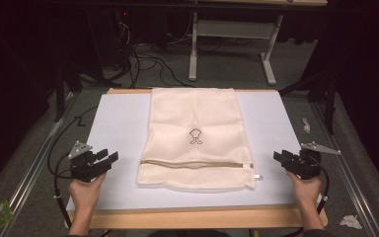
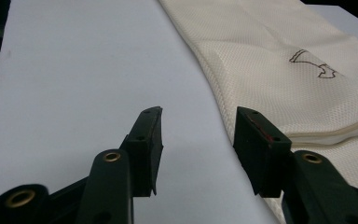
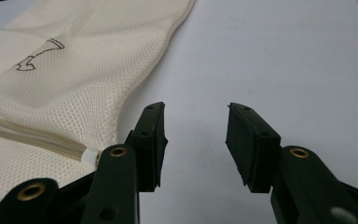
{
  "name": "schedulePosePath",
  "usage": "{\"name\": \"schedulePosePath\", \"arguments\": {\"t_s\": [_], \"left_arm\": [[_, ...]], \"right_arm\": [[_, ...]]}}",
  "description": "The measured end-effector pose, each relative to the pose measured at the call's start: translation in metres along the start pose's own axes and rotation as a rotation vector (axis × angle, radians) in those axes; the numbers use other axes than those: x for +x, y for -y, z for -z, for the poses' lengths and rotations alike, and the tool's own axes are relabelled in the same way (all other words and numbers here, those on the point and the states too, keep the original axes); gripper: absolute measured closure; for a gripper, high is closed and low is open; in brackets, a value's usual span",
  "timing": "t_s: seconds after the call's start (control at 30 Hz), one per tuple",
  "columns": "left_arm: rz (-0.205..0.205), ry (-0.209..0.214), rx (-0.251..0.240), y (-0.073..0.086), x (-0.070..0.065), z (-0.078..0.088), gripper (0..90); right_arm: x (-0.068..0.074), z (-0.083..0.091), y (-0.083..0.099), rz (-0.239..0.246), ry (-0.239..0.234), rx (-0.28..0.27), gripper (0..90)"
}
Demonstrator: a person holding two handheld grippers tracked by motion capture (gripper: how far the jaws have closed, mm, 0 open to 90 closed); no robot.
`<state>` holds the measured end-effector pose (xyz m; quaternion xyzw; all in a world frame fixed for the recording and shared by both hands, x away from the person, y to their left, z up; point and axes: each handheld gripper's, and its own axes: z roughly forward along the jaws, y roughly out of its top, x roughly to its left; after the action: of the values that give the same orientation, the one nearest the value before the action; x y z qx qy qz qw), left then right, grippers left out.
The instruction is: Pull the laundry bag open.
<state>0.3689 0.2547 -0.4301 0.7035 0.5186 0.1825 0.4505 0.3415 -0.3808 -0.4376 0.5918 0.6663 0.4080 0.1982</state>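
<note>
Left gripper: positioned at 8 o'clock on the white table surface, jaws apart and holding nothing. In the left gripper view, bare surface lies between the jaws, and the bag's edge runs just beside the right-hand jaw.

Mesh laundry bag: cream fabric, lying flat at the centre of the table, long axis running 12 to 6 o'clock. A small outline logo sits mid-panel. The zipper crosses the bag near its 6 o'clock end, with the white pull tab at the bag's 4 o'clock corner. The zipper appears shut.

Right gripper: positioned at 4 o'clock, jaws apart and empty. In the right gripper view, the pull tab lies just beside the left-hand jaw, outside the gap.

Hazards, as judged from this position:
- The tab is small and lies flat; a closing jaw may slide over it and pinch only mesh.
- Pulling the tab without the left gripper anchoring the opposite edge would likely drag the whole bag across the smooth surface.
- A shallow grip on loose mesh may bunch the fabric and jam the slider.
</note>
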Motion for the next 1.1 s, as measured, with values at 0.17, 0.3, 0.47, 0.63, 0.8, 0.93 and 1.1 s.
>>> {"name": "schedulePosePath", "arguments": {"t_s": [0.17,0.3,0.47,0.63,0.8,0.93,1.1], "left_arm": [[0.007,-0.006,0.015,0.004,0.001,-0.009,52.4],[0.015,-0.007,0.022,0.008,0.002,-0.016,52.4],[-0.003,-0.009,0.046,0.01,-0.001,-0.024,52.4],[-0.018,-0.01,0.058,0.013,0.001,-0.034,52.0],[-0.007,-0.024,0.055,0.016,0.003,-0.04,51.9],[-0.008,-0.038,0.053,0.019,0.003,-0.044,51.9],[-0.015,-0.042,0.056,0.02,0.002,-0.051,51.8]], "right_arm": [[0.001,-0.009,0.0,-0.008,-0.004,0.009,58.4],[0.003,-0.014,0.0,-0.007,-0.002,0.016,58.4],[0.003,-0.019,0.001,-0.005,0.003,0.011,57.8],[0.001,-0.027,0.004,-0.007,0.018,0.003,57.1],[0.003,-0.032,0.005,0.004,0.019,0.001,57.3],[0.003,-0.036,0.005,-0.005,0.022,0.007,57.3],[0.003,-0.038,0.005,0.009,0.045,0.009,56.1]]}}
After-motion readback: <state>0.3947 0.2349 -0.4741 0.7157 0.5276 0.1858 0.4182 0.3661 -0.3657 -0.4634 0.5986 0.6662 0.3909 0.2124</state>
